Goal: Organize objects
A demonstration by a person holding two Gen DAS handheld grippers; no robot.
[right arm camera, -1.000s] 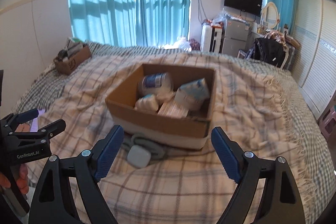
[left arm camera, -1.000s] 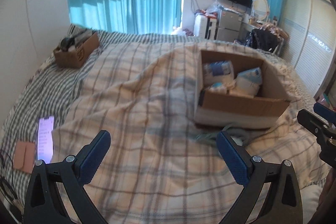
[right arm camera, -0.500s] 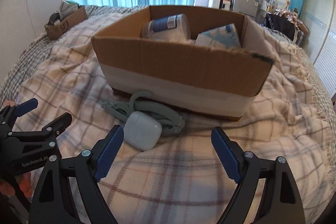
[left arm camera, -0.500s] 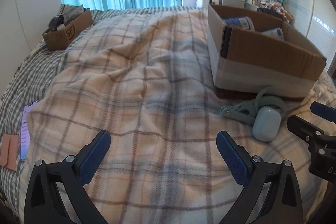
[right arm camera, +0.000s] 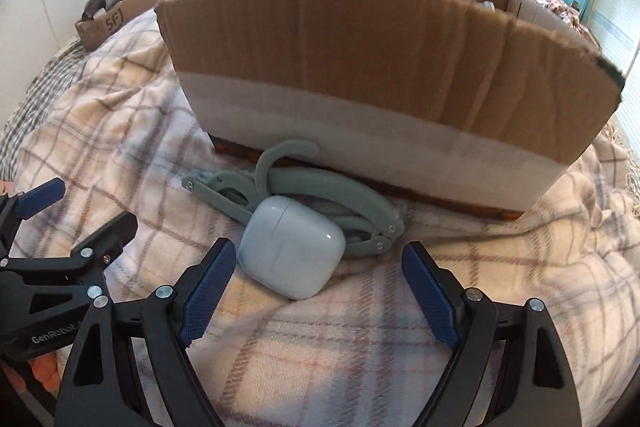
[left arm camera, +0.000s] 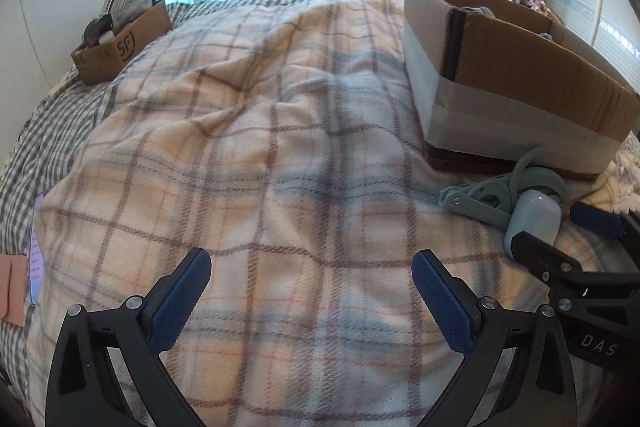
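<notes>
Box (right arm camera: 360, 39) looms nearer, its wall hiding contents; hanger (right arm camera: 320, 187) partly covered.

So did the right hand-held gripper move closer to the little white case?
Yes. The right hand-held gripper came down toward the rounded white plastic case, which rests against the brown cardboard box.

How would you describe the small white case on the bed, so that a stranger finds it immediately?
Find the large open brown cardboard box on the plaid blanket. Before its near wall lies a folded grey-green plastic hanger. The small rounded glossy white case rests partly on that hanger; it alone is smooth, white and pebble-shaped.
</notes>
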